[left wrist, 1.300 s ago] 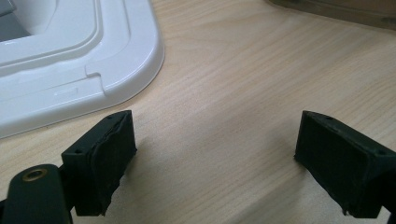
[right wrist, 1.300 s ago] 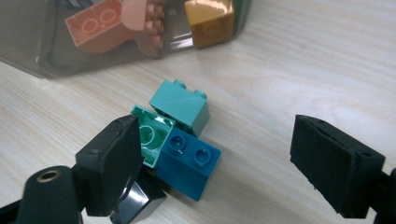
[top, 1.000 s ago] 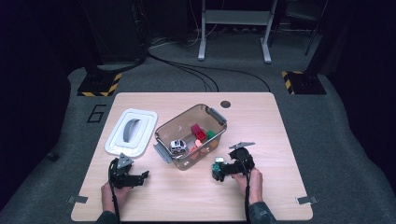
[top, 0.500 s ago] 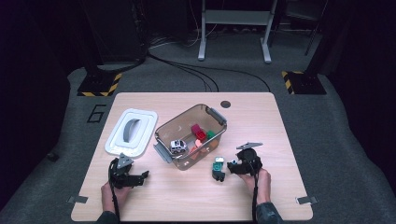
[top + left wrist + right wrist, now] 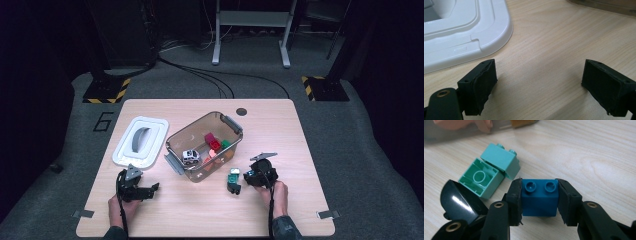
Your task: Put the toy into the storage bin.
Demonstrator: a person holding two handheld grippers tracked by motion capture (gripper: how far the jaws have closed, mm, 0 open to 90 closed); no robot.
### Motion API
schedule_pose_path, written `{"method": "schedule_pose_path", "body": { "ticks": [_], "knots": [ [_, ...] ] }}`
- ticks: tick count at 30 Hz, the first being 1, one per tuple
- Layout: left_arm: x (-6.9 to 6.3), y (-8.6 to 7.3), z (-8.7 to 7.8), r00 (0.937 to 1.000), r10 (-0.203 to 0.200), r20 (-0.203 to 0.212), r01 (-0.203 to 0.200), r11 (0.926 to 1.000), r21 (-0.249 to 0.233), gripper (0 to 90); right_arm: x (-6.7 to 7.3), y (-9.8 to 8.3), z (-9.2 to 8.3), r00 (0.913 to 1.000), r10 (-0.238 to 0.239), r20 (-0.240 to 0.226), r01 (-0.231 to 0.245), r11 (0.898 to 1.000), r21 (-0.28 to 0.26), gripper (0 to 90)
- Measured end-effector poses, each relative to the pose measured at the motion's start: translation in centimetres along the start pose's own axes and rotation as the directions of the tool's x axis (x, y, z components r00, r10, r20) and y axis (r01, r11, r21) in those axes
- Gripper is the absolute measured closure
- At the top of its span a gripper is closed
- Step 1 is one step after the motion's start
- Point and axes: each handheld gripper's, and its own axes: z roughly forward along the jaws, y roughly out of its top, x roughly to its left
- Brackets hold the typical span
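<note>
- Right gripper [image 5: 538, 195]: jaws have just been closing, now clamped on a blue brick [image 5: 539, 197], pads pressed on its two sides, studs facing away from the camera. Brick rests on the table [image 5: 586, 152].
- In the high view the right gripper [image 5: 247, 176] sits near the table's front edge, right of centre, just off the near right end of the clear bin [image 5: 205, 146]; the hand [image 5: 275, 194] behind it comes in from the bottom.
- Teal brick pair [image 5: 490, 171] lies just beside the blue brick on the left in the right gripper view: one brick on its side with the hollow underside showing, a second one tilted against its top. They look to be touching each other; apart from the blue brick by a small gap.
- Black glossy piece [image 5: 459, 200] by the left jaw in the right gripper view; cannot tell what it is.
- Left gripper [image 5: 541, 87]: jaws wide apart, nothing between them, bare table under them. In the high view the left gripper [image 5: 150, 190] is near the front left corner, held by the left hand [image 5: 120, 210].
- White lid [image 5: 461, 32] lies flat just ahead of the left jaw; in the high view the lid [image 5: 140, 141] is left of the bin, close beside it, grey handle up.
- Bin stands open mid-table, set diagonally, with a toy car [image 5: 190, 157] and red, green and pinkish blocks [image 5: 215, 144] inside.
</note>
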Motion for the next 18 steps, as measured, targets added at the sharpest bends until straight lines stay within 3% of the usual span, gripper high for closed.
{"method": "schedule_pose_path", "body": {
  "ticks": [11,18],
  "knots": [
    [0.0,0.0,-0.1,1.0000,-0.001,0.003,0.001,1.0000,0.005,12.9,-1.2,1.5,-1.7,0.9990,0.040,-0.021,-0.041,0.997,-0.069,58.8],
    [0.0,0.0,0.0,1.0000,0.000,-0.002,0.000,1.0000,-0.006,13.0,-1.7,2.6,-2.4,0.9989,0.038,-0.028,-0.040,0.995,-0.089,58.9]
  ]
}}
